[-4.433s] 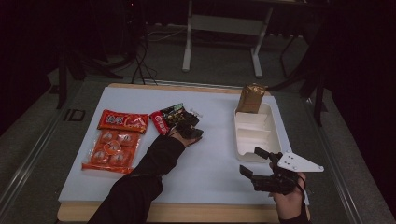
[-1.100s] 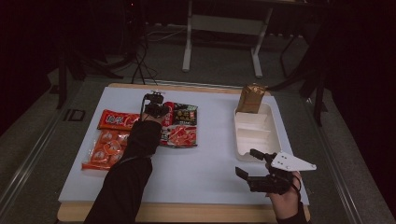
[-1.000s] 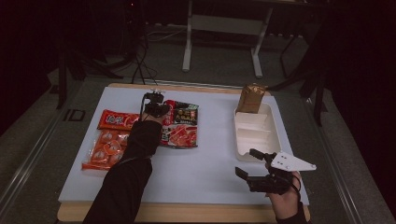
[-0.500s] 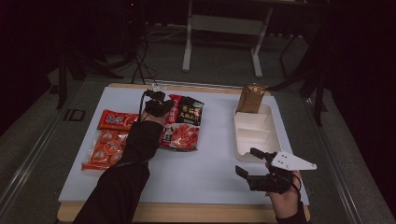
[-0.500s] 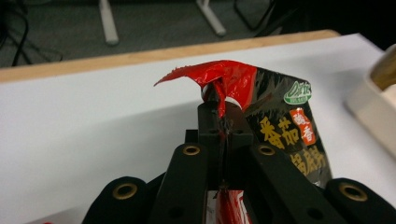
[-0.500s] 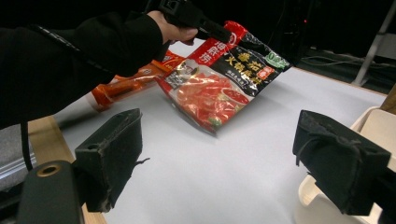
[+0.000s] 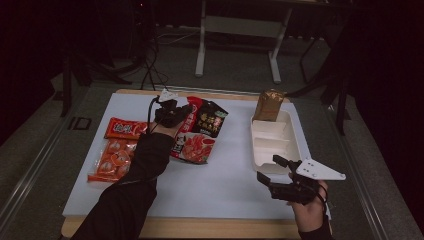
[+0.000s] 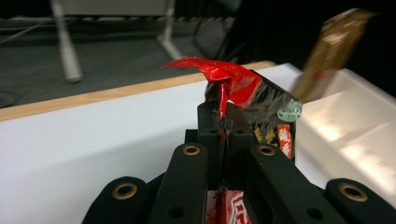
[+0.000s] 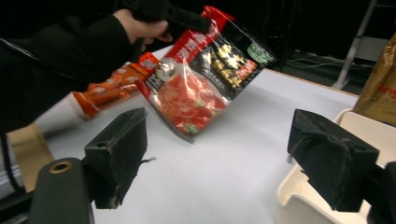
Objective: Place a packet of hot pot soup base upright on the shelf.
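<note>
Meanwhile, left tongs (image 7: 184,111) clamp the red-black snack packet (image 7: 200,131); right tongs (image 7: 272,170) gape beside the white compartment tray (image 7: 292,145) holding a brown bag (image 7: 269,105).

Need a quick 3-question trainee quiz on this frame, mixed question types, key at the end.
1. True or false: the left gripper is shut on the corner of the red and black pouch.
2. Is the pouch lying flat or hanging lifted? A) flat on the table B) lifted, lower edge near the white sheet
3. What stands at the far end of the white tray?

Key:
1. True.
2. B, as the right gripper view shows.
3. A brown bag; the right gripper waits open near the tray's near end.
</note>
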Available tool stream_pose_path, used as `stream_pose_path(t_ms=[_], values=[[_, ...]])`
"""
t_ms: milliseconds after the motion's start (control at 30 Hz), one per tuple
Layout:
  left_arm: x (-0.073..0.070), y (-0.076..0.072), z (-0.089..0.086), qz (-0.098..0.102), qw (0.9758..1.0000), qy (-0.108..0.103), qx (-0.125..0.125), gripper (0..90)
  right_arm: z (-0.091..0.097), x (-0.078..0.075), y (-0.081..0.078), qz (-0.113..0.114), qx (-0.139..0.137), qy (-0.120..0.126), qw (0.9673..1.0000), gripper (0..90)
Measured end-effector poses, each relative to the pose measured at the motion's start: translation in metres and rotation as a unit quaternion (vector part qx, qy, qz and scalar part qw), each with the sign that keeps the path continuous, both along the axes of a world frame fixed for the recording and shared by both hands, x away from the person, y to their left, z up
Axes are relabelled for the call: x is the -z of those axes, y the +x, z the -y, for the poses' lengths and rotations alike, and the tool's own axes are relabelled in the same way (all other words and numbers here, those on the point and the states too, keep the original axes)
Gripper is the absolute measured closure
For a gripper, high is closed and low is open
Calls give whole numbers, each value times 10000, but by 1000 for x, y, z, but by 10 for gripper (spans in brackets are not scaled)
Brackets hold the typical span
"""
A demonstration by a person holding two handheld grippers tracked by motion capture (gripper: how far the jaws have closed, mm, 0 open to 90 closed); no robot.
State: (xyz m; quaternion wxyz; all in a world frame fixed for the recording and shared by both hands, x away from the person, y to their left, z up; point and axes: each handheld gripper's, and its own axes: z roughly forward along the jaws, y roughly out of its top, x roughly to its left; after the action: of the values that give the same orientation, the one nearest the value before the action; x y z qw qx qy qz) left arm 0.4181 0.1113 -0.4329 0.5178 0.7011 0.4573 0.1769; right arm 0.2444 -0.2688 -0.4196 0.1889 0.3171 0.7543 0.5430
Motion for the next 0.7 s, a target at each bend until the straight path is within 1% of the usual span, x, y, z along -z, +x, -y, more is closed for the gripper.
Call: stream_pose_path(t_ms=[67, 133, 167, 233, 267, 300, 333, 367, 433, 467, 500, 567, 600, 633, 667, 700], values=[[-2, -5, 1, 49, 9998, -144, 87, 889, -1, -1, 4, -45, -43, -31, 10000, 148], [-6, -10, 3, 119, 9997, -144, 182, 889, -2, -2, 8, -101, 6, -85, 9999, 133], [-7, -12, 4, 132, 9994, -224, 233, 889, -3, -3, 9, -126, 9, -101, 9999, 129], [-11, -18, 6, 204, 9990, -270, 289, 889, -7, -6, 13, -177, 126, -215, 9995, 129], [-13, -21, 7, 234, 9984, -370, 348, 889, -8, -6, 14, -231, 142, -206, 9994, 129], [-14, -24, 8, 259, 9982, -395, 369, 889, -8, -7, 16, -246, 132, -141, 9995, 125], [-15, -26, 8, 288, 9978, -432, 403, 889, -9, -8, 19, -273, 94, -138, 9995, 115], [-17, -29, 9, 319, 9972, -492, 471, 889, -10, -9, 21, -316, 42, -131, 9994, 104], [-19, -34, 10, 345, 9959, -631, 550, 888, -13, -12, 25, -258, 19, -86, 9996, 103], [-20, -37, 11, 367, 9953, -669, 592, 888, -14, -14, 27, -273, -32, -101, 9996, 102], [-20, -40, 12, 383, 9946, -718, 641, 888, -15, -15, 29, -252, 27, -106, 9996, 103], [-22, -46, 14, 401, 9931, -823, 734, 888, -17, -17, 35, -320, -22, -53, 9995, 109], [-23, -48, 15, 400, 9924, -865, 775, 888, -17, -18, 37, -277, -6, -38, 9996, 133], [-24, -51, 16, 412, 9909, -972, 837, 888, -18, -18, 39, -270, -29, -15, 9996, 141], [-25, -53, 18, 426, 9904, -988, 868, 889, -19, -19, 43, -276, -22, 29, 9996, 143], [-25, -55, 19, 425, 9892, -1056, 928, 888, -19, -19, 46, -297, -11, 76, 9995, 162]])
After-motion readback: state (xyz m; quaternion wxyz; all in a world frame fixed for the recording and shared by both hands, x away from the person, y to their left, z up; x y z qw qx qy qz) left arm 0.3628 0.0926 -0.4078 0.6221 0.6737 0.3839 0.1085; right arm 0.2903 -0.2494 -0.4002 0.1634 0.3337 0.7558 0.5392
